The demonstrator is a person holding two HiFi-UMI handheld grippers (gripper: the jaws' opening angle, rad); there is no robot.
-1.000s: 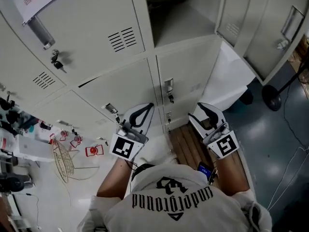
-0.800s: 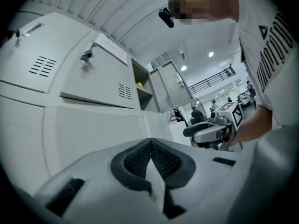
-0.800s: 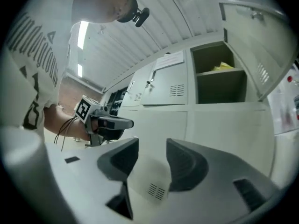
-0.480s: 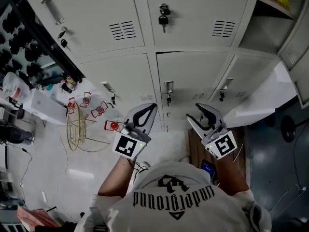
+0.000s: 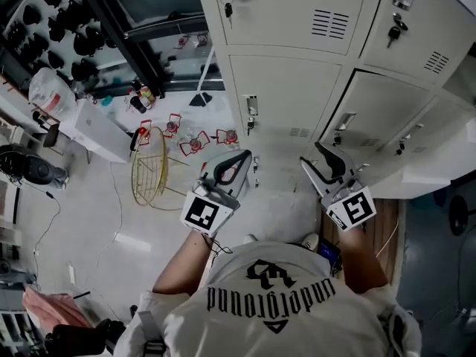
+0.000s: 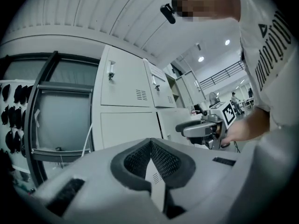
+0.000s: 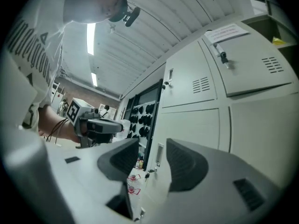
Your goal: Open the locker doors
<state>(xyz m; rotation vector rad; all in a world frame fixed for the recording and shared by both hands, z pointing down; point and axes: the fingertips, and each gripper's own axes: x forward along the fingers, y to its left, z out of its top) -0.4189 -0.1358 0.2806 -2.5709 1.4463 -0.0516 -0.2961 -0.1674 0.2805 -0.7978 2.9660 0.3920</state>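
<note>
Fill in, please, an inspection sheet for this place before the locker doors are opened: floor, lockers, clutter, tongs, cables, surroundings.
Surface: pale floor, bare beside the person.
Job's things: lockers, the doors facing the tongs look shut; a key hangs in an upper lock.
Clutter: yellow wire frame, small red things and a white box at the left.
Grippers: left tongs shut, empty; right tongs apart, empty; neither touches a door.
Cables: one thin cable across the floor.
Surroundings: black rack with dark items beside the lockers.
</note>
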